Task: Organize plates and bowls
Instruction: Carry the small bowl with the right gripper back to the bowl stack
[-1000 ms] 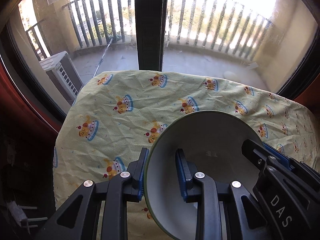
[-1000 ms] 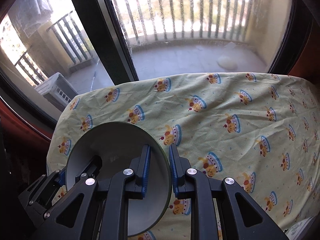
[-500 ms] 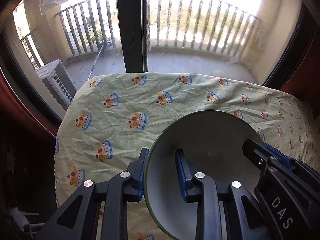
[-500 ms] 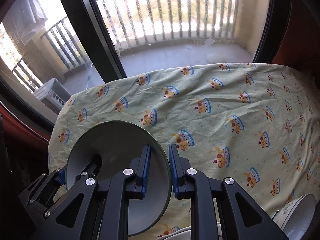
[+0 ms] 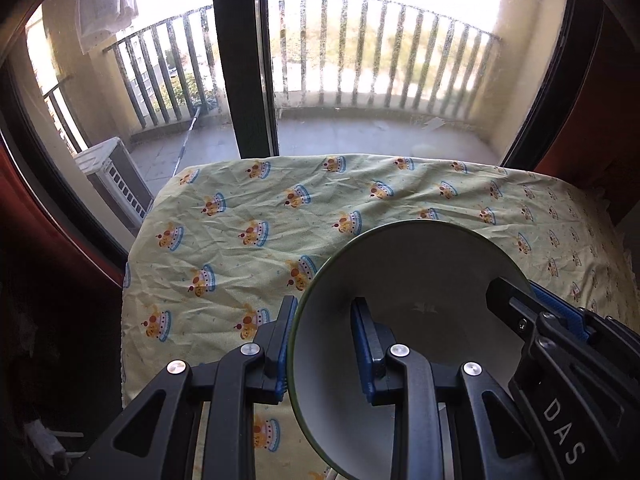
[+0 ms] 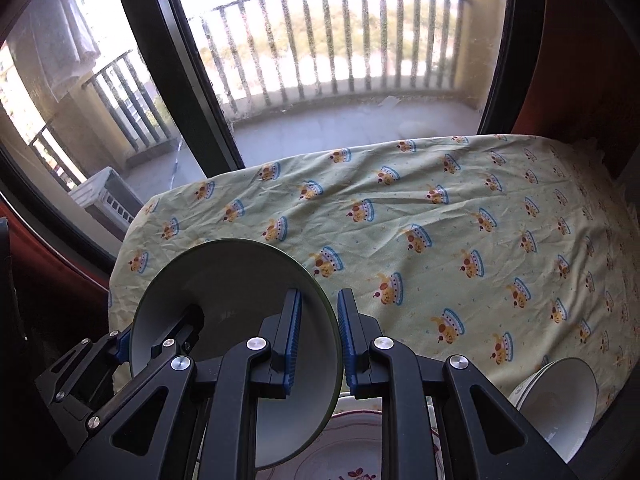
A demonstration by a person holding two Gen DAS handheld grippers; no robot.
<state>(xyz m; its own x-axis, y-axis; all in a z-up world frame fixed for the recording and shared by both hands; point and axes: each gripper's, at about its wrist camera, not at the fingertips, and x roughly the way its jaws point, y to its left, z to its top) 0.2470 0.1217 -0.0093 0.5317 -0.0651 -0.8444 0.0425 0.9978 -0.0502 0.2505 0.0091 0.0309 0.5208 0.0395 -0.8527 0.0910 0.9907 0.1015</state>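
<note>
Both grippers hold one green-rimmed white bowl (image 5: 420,280) in the air above the table. My left gripper (image 5: 322,344) is shut on the bowl's left rim. My right gripper (image 6: 318,338) is shut on the right rim of the same bowl (image 6: 232,280). Each gripper shows in the other's view, clamped on the opposite rim. Below the bowl in the right wrist view lies a white plate (image 6: 352,448) with a red pattern. A stack of white bowls (image 6: 560,396) stands at the lower right.
The table wears a yellow cloth (image 6: 440,240) printed with crowns, also in the left wrist view (image 5: 240,240). Behind it are a glass balcony door with a dark frame (image 5: 244,60) and a railing. Dark red walls flank both sides.
Both grippers and the bowl have moved back and up from the table. The patterned plate and the bowl stack have come into the right wrist view.
</note>
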